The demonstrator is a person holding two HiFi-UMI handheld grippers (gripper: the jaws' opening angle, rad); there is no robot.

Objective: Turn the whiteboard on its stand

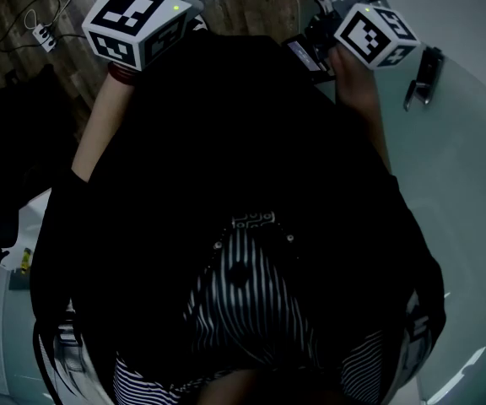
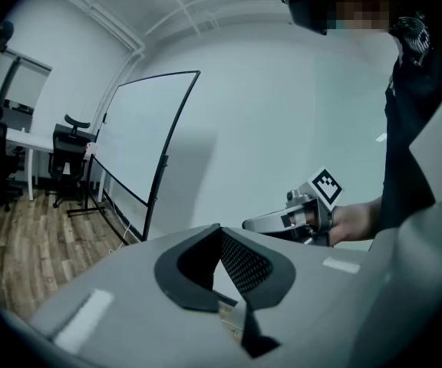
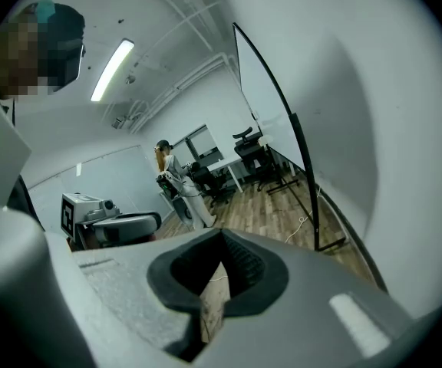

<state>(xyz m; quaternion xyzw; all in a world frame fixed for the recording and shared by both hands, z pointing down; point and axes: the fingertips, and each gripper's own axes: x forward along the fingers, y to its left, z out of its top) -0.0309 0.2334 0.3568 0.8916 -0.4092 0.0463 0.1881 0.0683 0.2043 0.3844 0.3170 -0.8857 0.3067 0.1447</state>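
Far left of your left gripper [image 2: 221,230], the whiteboard [image 2: 140,140] sits on its black stand [image 2: 156,194] on the wood floor [image 2: 29,251] — well apart from both grippers. Left jaws are pressed together, nothing between them. Right gripper [image 3: 222,234] is the same — tips closed, empty. From the right gripper view the board is on the right, nearly edge-on. An office chair [image 2: 69,156] stands beyond it.

No word, number or brand can be read anywhere. The only signs are black-and-white square markers on the left cube [image 1: 137,24] and the right cube [image 1: 376,35].
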